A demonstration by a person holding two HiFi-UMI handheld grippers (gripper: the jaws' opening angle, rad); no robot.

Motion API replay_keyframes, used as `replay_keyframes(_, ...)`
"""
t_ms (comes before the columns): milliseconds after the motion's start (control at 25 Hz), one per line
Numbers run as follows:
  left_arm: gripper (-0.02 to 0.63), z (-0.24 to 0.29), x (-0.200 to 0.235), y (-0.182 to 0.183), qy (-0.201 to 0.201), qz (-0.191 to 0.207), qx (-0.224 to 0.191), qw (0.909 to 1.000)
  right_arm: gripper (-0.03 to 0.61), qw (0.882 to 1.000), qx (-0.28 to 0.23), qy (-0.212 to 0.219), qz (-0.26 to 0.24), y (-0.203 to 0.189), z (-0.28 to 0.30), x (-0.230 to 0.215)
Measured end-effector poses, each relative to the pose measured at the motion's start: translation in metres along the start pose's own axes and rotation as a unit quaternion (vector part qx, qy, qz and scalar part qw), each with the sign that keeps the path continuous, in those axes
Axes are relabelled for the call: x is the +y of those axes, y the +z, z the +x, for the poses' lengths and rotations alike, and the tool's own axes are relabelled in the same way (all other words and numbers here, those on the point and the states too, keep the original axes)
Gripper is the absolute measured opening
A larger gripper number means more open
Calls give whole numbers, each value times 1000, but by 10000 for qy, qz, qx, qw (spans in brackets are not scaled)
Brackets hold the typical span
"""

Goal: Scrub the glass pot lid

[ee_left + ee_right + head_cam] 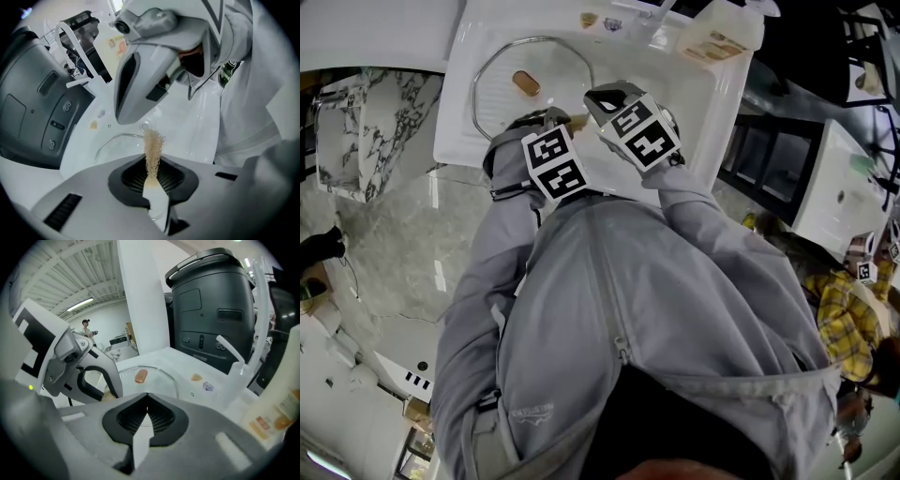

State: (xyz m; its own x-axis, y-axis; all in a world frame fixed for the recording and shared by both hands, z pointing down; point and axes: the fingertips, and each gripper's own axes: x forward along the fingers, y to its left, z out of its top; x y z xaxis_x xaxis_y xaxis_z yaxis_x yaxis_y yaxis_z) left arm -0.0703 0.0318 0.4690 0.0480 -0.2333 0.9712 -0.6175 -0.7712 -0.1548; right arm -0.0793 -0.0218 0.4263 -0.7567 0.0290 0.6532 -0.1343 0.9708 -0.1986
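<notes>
The glass pot lid (502, 98) lies flat in the white basin (698, 108) with its brown knob (525, 83) facing up. A plastic bottle (727, 33) stands at the basin's far corner. The left gripper (151, 180) is clamped on a small brush (153, 147). The tan bristles project past the jaw tips and point steeply down toward the lid's near rim; whether they touch the glass cannot be confirmed. The right gripper (146, 408) has its jaws fully together with nothing between them and hovers just beside the left gripper, above the lid's near edge. The step in hand is judged to be the scrubbing stroke. Set the bristles squarely on the glass, apply light, even pressure, and work in overlapping arcs from the rim toward the knob. The lid is loose and smooth and will likely slide or rock on the basin floor, so brace its rim with the closed right gripper before each stroke. Prevent the brush from twisting in the jaws.
</notes>
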Motion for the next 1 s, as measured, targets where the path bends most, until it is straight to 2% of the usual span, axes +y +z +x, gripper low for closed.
replay_keyframes(280,34,1,68,18,577,164,9,9982,5,9992,-125,-250,272,1,-14,-38)
replay_keyframes(520,34,32,135,17,919,435,350,9942,5,9986,241,-283,372,-16,10,-62)
replay_keyframes(800,34,78,182,6,988,597,758,9904,5,9952,873,-151,419,-49,53,-78)
replay_keyframes(1000,34,104,190,-7,772,602,1006,9901,5,9910,1255,52,466,-79,80,-80)
